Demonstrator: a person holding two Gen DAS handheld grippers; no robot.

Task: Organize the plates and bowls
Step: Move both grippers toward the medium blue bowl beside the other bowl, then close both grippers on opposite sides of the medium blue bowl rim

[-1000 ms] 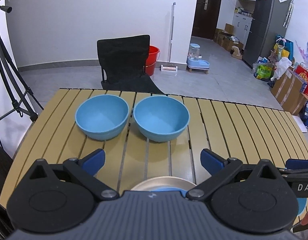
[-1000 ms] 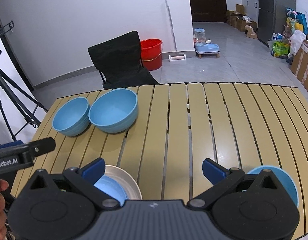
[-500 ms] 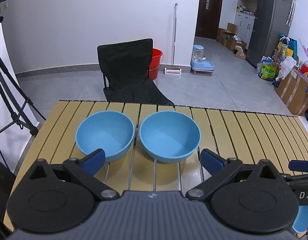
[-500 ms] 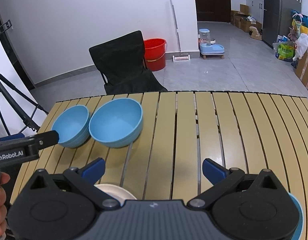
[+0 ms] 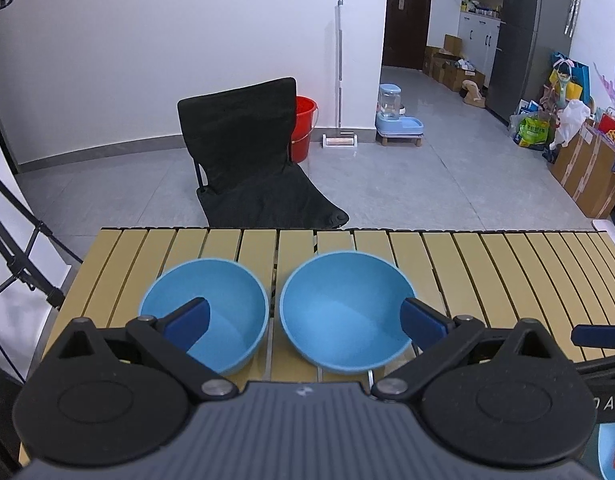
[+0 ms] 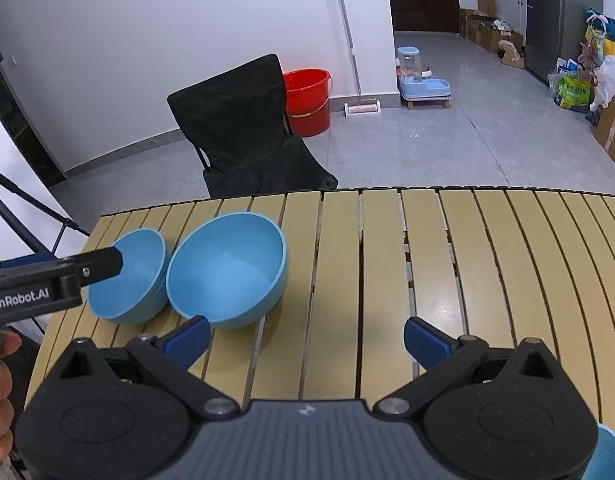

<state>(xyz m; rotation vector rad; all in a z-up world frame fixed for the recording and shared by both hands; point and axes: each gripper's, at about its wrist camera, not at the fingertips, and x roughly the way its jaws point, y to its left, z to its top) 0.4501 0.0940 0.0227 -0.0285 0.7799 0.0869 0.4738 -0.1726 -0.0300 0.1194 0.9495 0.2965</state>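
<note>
Since the earlier frame, both grippers have advanced toward the two round blue plastic bowls. The left gripper (image 5: 303, 320) is wide open and empty, straddling the smaller bowl (image 5: 205, 314) and larger bowl (image 5: 347, 310), which sit side by side on the slatted yellow table (image 6: 427, 260). The right gripper (image 6: 305, 338) is also open and empty. Current step: approach. Next move, as judged: centre one finger inside a rim, then close.

I'm working in a lived-in home; a slatted folding table (image 5: 507, 264) stands on grey tile, a black camping chair (image 5: 247, 160) at its far edge; beyond, a red bucket (image 6: 309, 100), a pet water feeder (image 5: 397, 120), a dark fridge (image 5: 531, 32) and cardboard boxes (image 5: 587, 172).
</note>
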